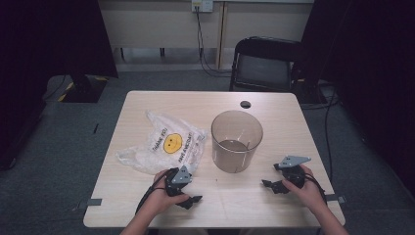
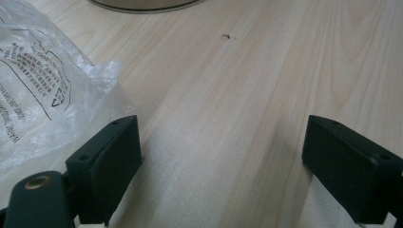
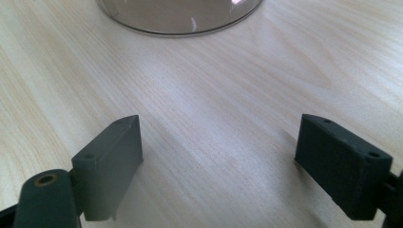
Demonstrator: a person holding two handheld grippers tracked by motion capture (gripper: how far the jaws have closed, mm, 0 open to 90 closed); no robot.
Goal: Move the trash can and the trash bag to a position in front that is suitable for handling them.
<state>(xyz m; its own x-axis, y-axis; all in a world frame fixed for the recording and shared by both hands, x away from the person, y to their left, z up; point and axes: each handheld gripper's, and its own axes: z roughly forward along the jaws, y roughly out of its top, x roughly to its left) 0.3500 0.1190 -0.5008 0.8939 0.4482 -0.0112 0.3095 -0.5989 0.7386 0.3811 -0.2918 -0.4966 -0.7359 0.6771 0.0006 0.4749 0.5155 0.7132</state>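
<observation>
A crumpled clear plastic bag [image 1: 161, 144] with a yellow smiley face lies on the left half of the wooden table [image 1: 274, 105]. A clear round bin [image 1: 237, 140] stands upright to its right, near the middle. My left gripper [image 1: 192, 200] rests on the table near the front edge, just below the bag, open with bare wood between its jaws. In the left gripper view the bag [image 2: 38, 90] lies beside the left jaw. My right gripper [image 1: 269, 185] rests at the front right, open and holding nothing. The bin's base [image 3: 180, 16] shows ahead of it.
A small black round hole [image 1: 245, 104] sits near the table's far edge. A black folding chair [image 1: 264, 63] stands behind the table, with cables on the grey floor around it. A dark stand [image 1: 80, 85] is at the back left.
</observation>
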